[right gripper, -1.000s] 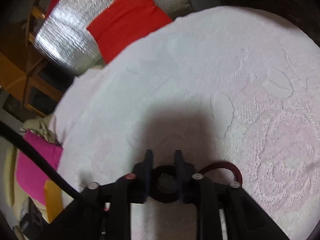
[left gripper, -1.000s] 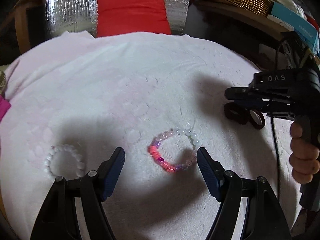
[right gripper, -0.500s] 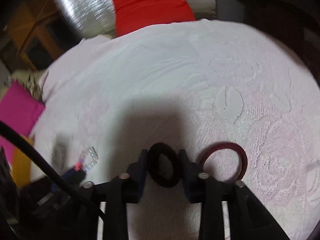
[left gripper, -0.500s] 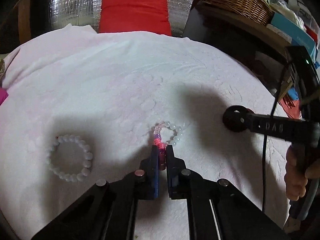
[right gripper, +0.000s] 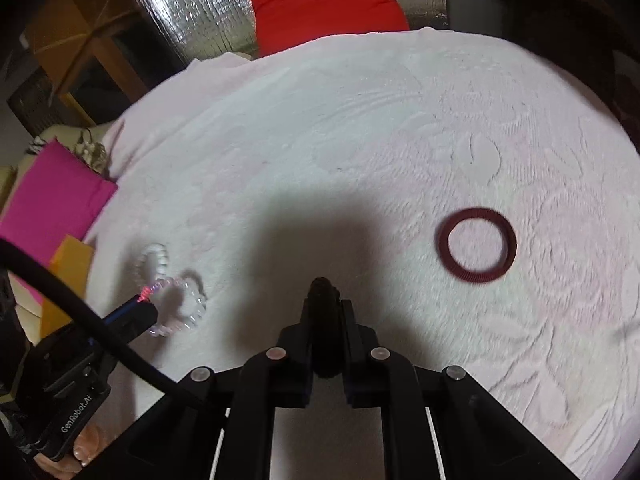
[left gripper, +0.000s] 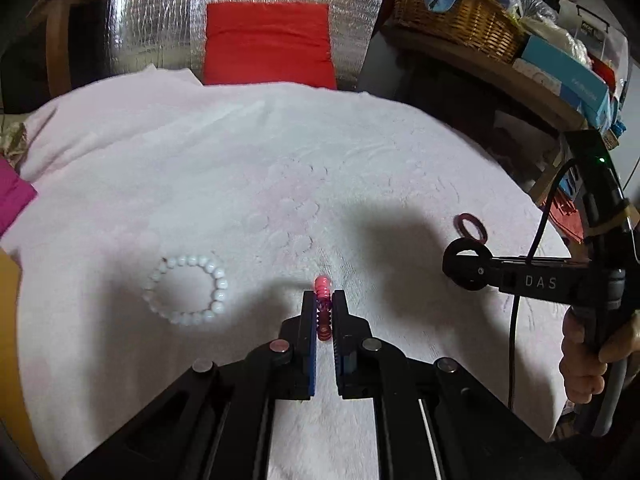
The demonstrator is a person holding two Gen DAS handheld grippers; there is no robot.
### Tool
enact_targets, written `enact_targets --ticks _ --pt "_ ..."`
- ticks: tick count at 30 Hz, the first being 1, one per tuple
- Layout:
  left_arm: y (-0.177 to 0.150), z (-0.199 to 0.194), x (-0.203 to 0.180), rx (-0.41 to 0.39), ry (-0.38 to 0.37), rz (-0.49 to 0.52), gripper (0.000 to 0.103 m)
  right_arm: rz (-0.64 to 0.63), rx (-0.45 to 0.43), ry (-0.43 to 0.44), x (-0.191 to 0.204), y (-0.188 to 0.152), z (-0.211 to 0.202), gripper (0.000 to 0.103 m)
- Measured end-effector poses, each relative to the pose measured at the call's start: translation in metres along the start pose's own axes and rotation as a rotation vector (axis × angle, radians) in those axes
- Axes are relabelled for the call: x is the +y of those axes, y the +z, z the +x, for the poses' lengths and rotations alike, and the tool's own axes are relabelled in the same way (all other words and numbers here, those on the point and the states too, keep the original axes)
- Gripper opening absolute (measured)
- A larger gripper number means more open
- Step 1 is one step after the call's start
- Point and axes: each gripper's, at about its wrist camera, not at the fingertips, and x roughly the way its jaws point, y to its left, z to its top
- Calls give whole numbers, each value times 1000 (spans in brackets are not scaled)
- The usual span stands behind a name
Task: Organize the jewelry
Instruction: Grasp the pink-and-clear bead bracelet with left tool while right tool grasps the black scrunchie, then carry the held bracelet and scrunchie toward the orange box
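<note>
My left gripper is shut on the pink and clear bead bracelet, held edge-on above the white cloth; from the right wrist view the bracelet hangs from the left gripper. My right gripper is shut on a black ring, which the left wrist view shows as a black ring held upright. A white bead bracelet lies on the cloth at left. A dark red ring lies flat on the cloth at right.
A red cushion and silver foil backing stand behind the cloth. A wicker basket and boxes sit on a shelf at back right. A pink cloth lies off the left edge.
My left gripper closed on the pink bracelet and lifted it off the cloth. My right gripper lifted the black ring away from the dark red ring, which stays on the cloth.
</note>
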Motion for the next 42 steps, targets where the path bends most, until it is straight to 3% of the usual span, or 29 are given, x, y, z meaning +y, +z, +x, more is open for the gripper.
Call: enact_targets --ticks 6,14,42 --pt "-8 -31 -3 -42 25 6 7 40 -39 91 10 -14 -25 11" --pt "-14 -61 -7 -93 98 37 7 38 -77 145 32 -33 -43 11" --pt "-19 -98 35 -142 267 -54 7 -50 -78 182 87 -32 -18 12"
